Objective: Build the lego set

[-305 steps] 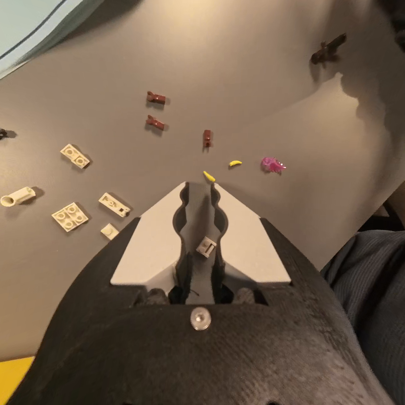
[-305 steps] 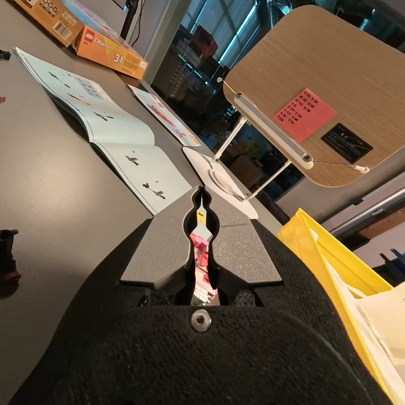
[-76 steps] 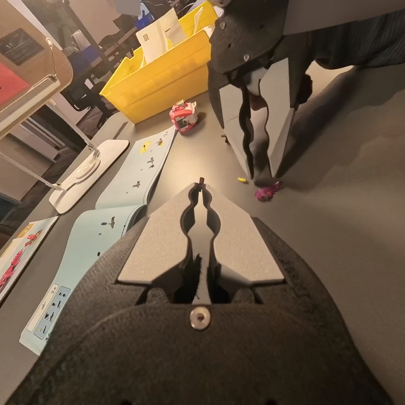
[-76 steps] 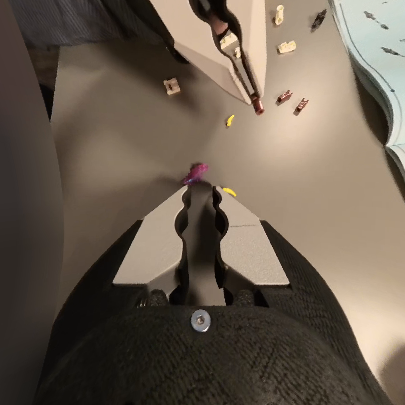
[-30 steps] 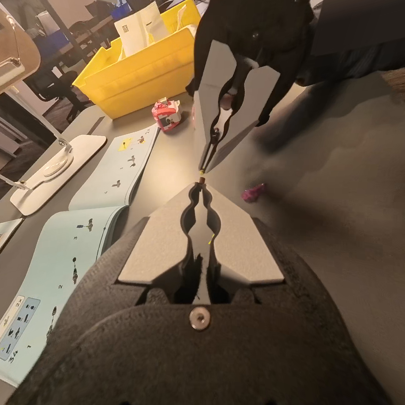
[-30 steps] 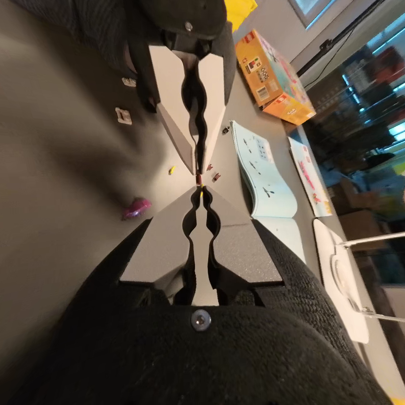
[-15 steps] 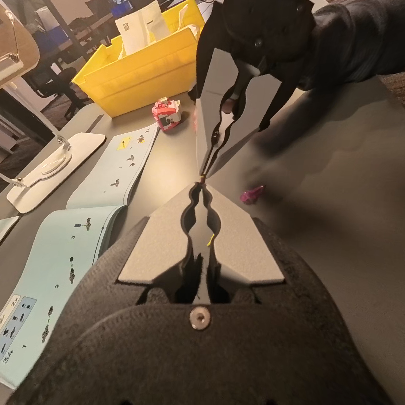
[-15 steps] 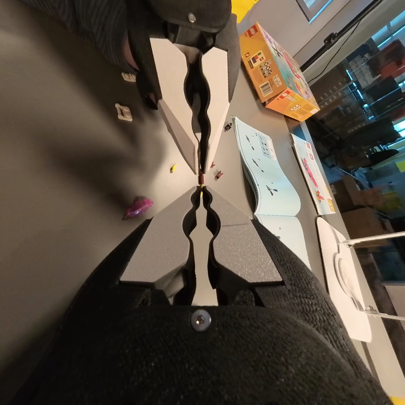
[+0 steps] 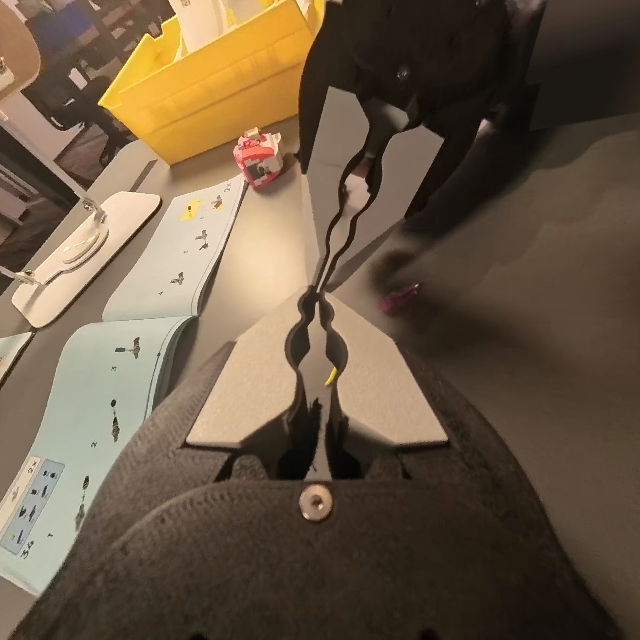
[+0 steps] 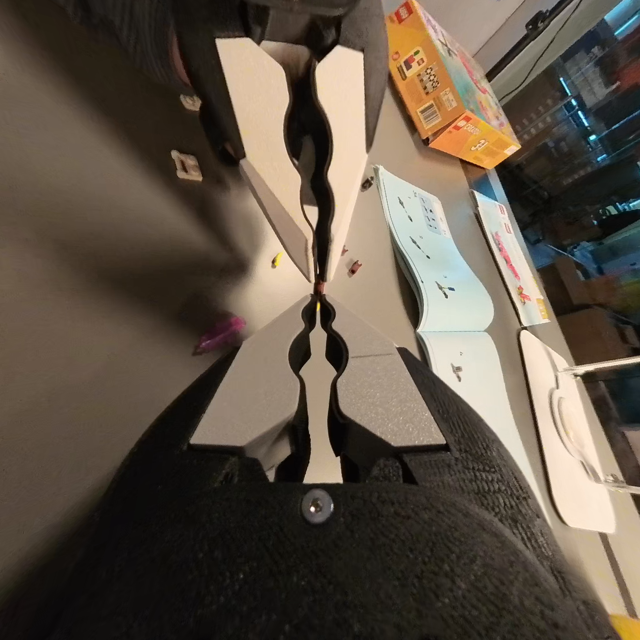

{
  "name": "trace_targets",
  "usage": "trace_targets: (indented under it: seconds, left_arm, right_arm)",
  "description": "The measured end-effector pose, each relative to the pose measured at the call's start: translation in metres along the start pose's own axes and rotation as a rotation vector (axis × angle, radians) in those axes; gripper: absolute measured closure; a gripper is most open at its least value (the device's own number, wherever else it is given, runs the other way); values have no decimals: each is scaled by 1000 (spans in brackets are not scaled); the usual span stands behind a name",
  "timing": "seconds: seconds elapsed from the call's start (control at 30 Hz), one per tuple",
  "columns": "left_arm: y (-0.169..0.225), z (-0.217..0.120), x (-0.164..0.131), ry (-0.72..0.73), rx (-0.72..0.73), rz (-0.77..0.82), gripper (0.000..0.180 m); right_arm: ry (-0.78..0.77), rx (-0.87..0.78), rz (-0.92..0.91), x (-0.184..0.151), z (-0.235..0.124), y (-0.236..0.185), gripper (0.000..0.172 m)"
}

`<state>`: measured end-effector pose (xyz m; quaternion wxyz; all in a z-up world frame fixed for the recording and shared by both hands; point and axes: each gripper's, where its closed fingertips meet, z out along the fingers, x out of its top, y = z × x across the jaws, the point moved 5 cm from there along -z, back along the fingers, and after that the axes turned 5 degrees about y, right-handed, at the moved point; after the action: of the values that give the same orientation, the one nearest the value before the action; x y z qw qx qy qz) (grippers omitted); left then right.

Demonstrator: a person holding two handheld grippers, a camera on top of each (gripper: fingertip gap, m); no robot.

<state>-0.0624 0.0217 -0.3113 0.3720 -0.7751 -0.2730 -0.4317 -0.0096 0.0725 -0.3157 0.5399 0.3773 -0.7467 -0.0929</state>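
Note:
My left gripper point(image 9: 316, 294) is shut on a small reddish-brown piece point(image 10: 320, 286), which juts from its tips in the right wrist view point(image 10: 318, 275). My right gripper point(image 10: 318, 298) is shut on a tiny yellow piece point(image 10: 318, 305). In the left wrist view it comes down from above point(image 9: 321, 282). The two grippers meet tip to tip above the grey table point(image 9: 270, 235), with the brown piece against the yellow one. In the left wrist view the pieces are hidden in the dark between the tips.
A magenta piece point(image 10: 218, 334) lies on the table just beside the tips. A loose yellow piece point(image 10: 277, 259), brown pieces point(image 10: 355, 268) and a cream piece point(image 10: 187, 164) lie nearby. An open booklet point(image 9: 194, 249), a pink build point(image 9: 261, 162), a yellow bin point(image 9: 214, 79) and an orange box point(image 10: 446, 83) stand beyond. My two grippers' fingertips are within a few centimetres of each other.
The two grippers have closed the last gap between their tips, so the brown piece now meets the yellow one. Both have stayed shut on their pieces.

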Motion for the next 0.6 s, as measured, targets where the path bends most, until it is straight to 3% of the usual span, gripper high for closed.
trace_targets:
  seconds: [0.23, 0.6]
  left_arm:
    - [-5, -6, 1, 49, -45, -112, 179]
    - [-5, -4, -2, 17, -49, -142, 176]
  right_arm:
    - [85, 9, 47, 3, -3, 2, 172]
    - [86, 2, -10, 2, -1, -2, 172]
